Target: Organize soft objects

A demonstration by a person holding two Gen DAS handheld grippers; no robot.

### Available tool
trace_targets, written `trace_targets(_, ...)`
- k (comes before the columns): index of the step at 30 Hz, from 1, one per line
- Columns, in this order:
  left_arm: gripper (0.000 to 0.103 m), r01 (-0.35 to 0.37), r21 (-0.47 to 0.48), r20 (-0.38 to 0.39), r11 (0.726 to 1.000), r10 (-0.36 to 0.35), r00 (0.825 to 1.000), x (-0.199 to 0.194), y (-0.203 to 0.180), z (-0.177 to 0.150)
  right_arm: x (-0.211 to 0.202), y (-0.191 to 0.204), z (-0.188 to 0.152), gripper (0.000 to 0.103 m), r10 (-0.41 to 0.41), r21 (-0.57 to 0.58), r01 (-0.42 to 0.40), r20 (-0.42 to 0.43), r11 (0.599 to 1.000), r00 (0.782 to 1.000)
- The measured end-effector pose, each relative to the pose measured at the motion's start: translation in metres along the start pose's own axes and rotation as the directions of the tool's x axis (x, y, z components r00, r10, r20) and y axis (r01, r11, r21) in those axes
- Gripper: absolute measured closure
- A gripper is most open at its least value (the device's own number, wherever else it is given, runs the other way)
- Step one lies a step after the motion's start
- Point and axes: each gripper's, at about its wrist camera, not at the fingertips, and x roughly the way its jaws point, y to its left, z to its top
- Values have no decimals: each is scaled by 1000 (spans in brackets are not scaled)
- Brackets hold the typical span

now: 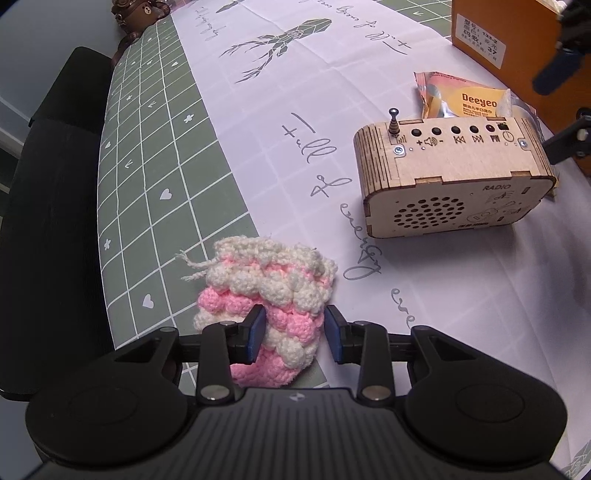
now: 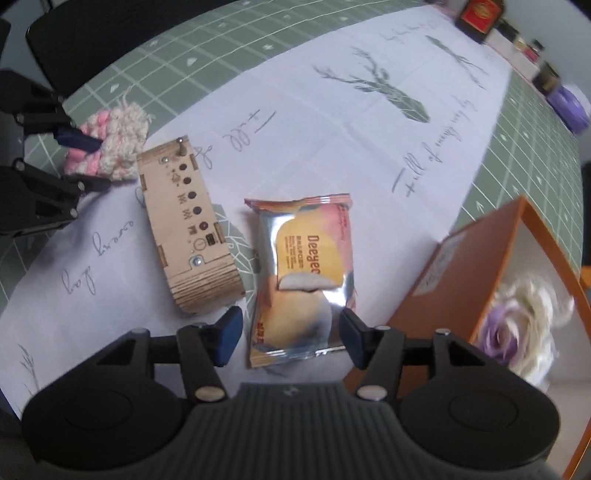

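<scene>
A pink and white crocheted pouch lies on the tablecloth. My left gripper points down over it. Its left pad sinks into the yarn and the right one touches the pouch's right edge. The right wrist view shows the same grip, with the left gripper on the pouch. A foil wipes packet lies flat beside the wooden radio. My right gripper hovers open above the packet's near end, one pad on each side, both clear of it. That view is blurred.
An orange cardboard box stands at the right, with a white and purple plush flower inside. The radio sits between pouch and packet. A black chair is past the table's left edge. Small jars line the far edge.
</scene>
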Motion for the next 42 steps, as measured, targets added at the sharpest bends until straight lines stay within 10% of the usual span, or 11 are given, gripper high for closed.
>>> trace_targets(8,62,25,15,6,1000,-25,1000,1,4,0,25,-6,18,26,4,-118,-10,-57,993,998)
trace_targets(27,28,61,158,-26,986,-58,998,10,5,-4,55,-15,23,32,69,-93,-83,-142,992,987)
trace_targets(37,73,-62,172,9,983,62,998,8,-6,-4,47,-6,15,54,45,-77,-54,-114,996,992)
trace_targets(42,78,-86,109,68,990,79,995,-3,0,-3,34,0,5,60,49,-75,-55,-80,996,996)
